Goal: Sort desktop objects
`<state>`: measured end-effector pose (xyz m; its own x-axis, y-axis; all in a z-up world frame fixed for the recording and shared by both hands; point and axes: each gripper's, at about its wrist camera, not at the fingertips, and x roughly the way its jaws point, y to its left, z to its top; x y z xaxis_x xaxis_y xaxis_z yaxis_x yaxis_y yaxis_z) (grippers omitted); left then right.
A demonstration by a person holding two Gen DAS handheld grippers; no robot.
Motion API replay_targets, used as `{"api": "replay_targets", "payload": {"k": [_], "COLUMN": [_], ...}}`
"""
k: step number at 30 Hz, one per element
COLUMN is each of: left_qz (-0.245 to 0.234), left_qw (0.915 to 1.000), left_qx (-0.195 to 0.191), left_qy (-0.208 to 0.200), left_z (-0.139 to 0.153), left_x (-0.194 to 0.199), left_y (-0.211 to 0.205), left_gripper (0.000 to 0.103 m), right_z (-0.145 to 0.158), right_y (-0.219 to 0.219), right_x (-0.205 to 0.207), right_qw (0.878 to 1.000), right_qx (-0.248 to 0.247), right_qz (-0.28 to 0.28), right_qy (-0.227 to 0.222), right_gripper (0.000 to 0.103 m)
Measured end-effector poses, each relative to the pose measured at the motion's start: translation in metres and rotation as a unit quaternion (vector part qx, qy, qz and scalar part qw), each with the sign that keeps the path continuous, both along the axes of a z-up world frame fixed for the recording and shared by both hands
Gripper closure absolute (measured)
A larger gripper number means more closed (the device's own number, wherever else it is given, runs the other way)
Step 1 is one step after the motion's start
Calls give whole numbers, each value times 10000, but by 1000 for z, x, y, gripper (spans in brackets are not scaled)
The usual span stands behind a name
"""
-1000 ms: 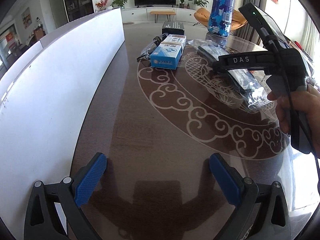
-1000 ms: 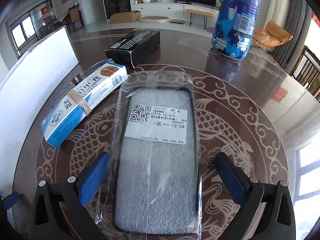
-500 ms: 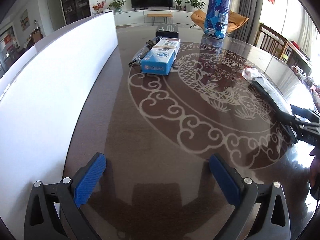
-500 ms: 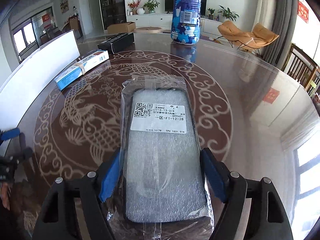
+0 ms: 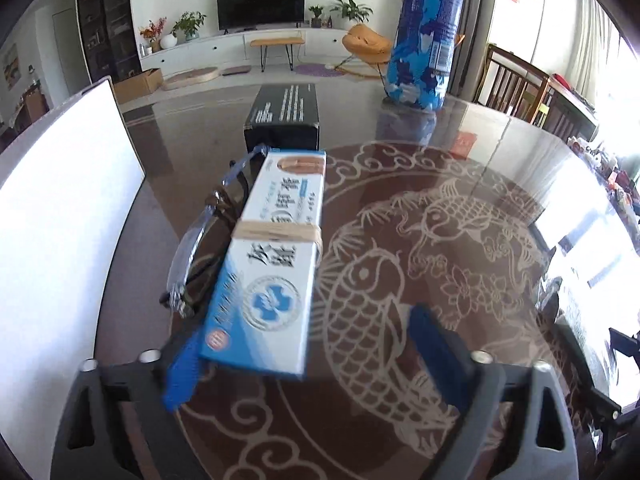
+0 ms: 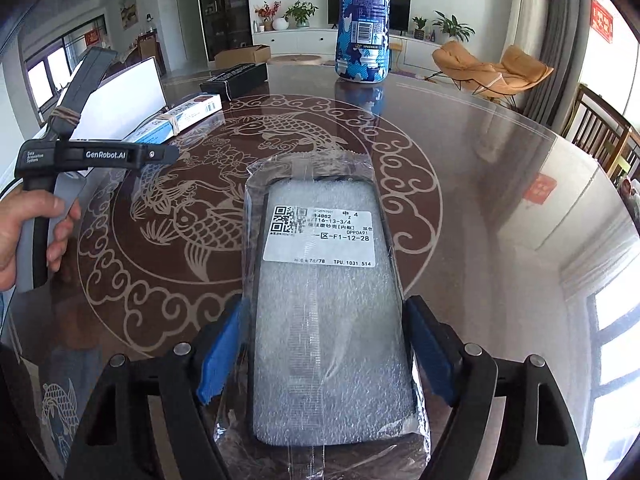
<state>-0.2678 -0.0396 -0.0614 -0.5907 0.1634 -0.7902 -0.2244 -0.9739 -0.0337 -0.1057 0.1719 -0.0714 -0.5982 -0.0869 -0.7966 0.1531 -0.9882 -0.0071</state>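
Lying flat on the round glass-topped desk (image 6: 500, 184), over its pale carp-and-cloud pattern: a black phone case (image 6: 332, 320) sealed in a clear plastic bag, stuffed with white foam wrap and carrying a white label with a QR code and printed codes. Pinching it by its long edges near the lower end: the right hand-held gripper (image 6: 324, 356), blue pads pressing against the bag on both sides.

Resting further left on the desk: a long white-and-blue carton (image 5: 272, 264) printed with large Chinese characters, a round blue emblem and a brown picture at its far end, banded across the middle by a tan rubber band. Reaching around its near end: the left hand-held gripper (image 5: 308, 356), jaws having just been closing, left pad blurred against the carton's near corner, right pad standing clearly apart from its other side, so not gripping. Gripping that tool's handle, in the right wrist view: a person's hand (image 6: 28, 232).

Lying just beside the carton's left edge: a clear bag with something dark (image 5: 200, 248) inside, contents hard to tell. Sitting just past the carton's far end: a black box (image 5: 284, 116) with white print. Standing upright near the far edge: a tall blue camouflage-patterned bottle (image 6: 364, 24). Standing along the left: a white board (image 5: 60, 208).
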Motion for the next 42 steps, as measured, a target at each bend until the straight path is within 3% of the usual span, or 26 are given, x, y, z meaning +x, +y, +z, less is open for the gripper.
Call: {"api": "replay_targets", "payload": {"k": [1, 7, 13, 17, 21, 25, 32, 42], "left_qz": [76, 147, -199, -137, -16, 61, 339, 327], "left_qw": [9998, 9998, 9998, 9995, 9990, 9990, 9991, 9992], "left_qx": [-158, 75, -85, -236, -271, -265, -208, -188], "left_qy": [77, 92, 23, -159, -348, -355, -158, -165], "left_z": [1, 2, 3, 5, -1, -4, -7, -9], "left_x": [-2, 10, 106, 152, 139, 115, 96, 95], "left_y": [0, -2, 12, 15, 14, 19, 31, 30], "left_gripper": [62, 62, 62, 60, 16, 1, 0, 0], "right_z": [0, 0, 0, 0, 0, 0, 0, 0], "right_y": [0, 0, 0, 0, 0, 0, 0, -1], "right_x": [0, 0, 0, -1, -1, -1, -1, -2], "right_qw": [10000, 10000, 10000, 10000, 10000, 10000, 10000, 10000], "right_qx": [-1, 1, -5, -2, -2, 3, 6, 14], "right_qz": [0, 0, 0, 0, 0, -2, -4, -8], "right_qy": [0, 0, -2, -2, -2, -2, -2, -6], "right_gripper": [23, 23, 23, 23, 23, 23, 23, 23]}}
